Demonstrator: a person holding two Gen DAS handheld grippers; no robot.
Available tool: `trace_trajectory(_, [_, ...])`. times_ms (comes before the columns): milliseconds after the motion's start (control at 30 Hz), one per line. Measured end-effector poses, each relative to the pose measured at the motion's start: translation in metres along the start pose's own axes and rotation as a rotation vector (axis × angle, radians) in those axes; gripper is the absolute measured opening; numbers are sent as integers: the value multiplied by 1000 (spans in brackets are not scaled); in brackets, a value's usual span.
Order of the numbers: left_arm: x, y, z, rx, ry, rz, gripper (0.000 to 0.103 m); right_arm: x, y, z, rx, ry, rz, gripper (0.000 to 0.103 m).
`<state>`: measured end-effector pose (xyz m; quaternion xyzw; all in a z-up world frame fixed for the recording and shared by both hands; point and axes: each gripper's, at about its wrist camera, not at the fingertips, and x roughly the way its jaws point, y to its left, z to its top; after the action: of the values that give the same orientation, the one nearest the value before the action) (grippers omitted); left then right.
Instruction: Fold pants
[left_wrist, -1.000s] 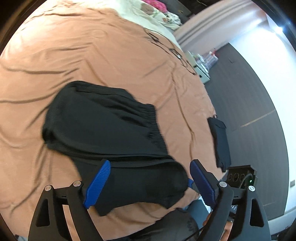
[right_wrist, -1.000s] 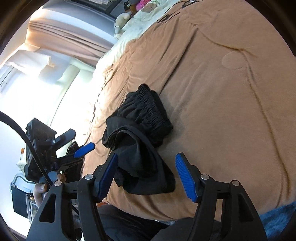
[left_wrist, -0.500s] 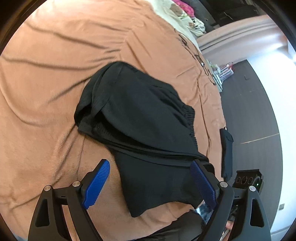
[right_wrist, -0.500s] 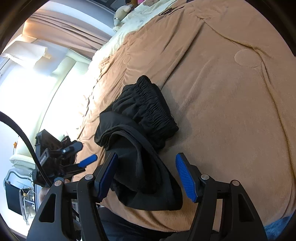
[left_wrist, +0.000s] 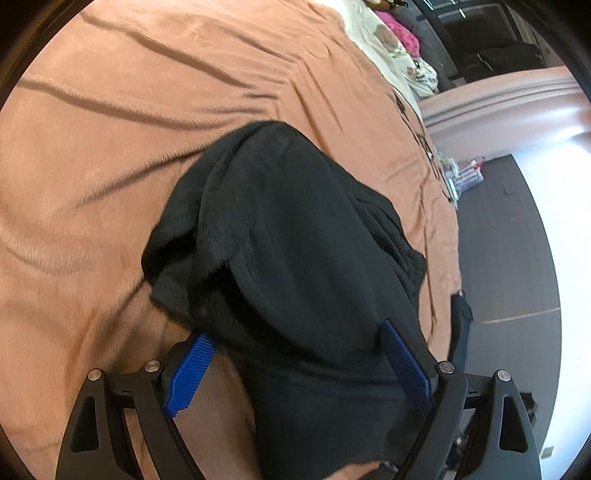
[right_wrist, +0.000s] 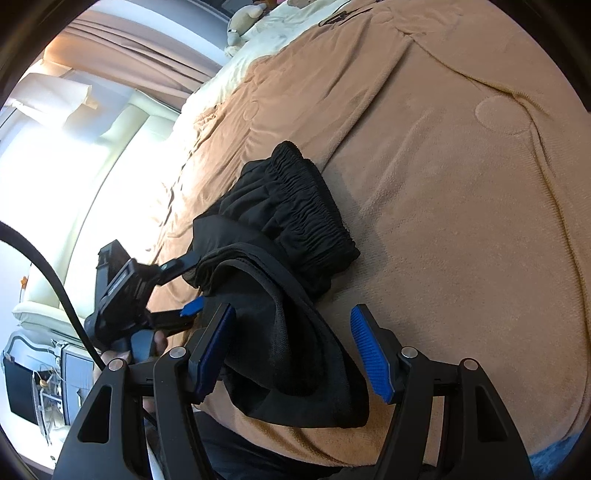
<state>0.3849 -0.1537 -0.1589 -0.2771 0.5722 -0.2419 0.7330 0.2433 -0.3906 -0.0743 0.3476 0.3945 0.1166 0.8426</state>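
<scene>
Black pants (left_wrist: 295, 258) are lying bunched on the tan bed (left_wrist: 110, 166), soft and floppy; left gripper (left_wrist: 299, 369) and right gripper (right_wrist: 291, 350) are straddling them, jaws wide, hem at six o'clock looking the best hold.

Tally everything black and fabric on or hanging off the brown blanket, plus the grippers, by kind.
Folded black pants: 1
Small black cloth at the bed's edge: 1
Grippers, both open: 2, left gripper, right gripper
Total: 4
</scene>
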Motion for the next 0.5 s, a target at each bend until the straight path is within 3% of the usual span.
trace_trajectory(67, [-2, -2, 2, 7, -24, 18, 87, -1, -3, 1, 10, -1, 18, 63])
trace_trajectory(233, [-19, -9, 9, 34, -89, 55, 68, -7, -9, 0, 26, -40, 100, 63])
trace_trajectory(400, [-19, -19, 20, 60, -84, 102, 18, -4, -14, -2, 37, -20, 110, 63])
trace_trajectory(500, [-23, -30, 24, 83, -93, 116, 13, 2, -18, -3, 56, 20, 92, 63])
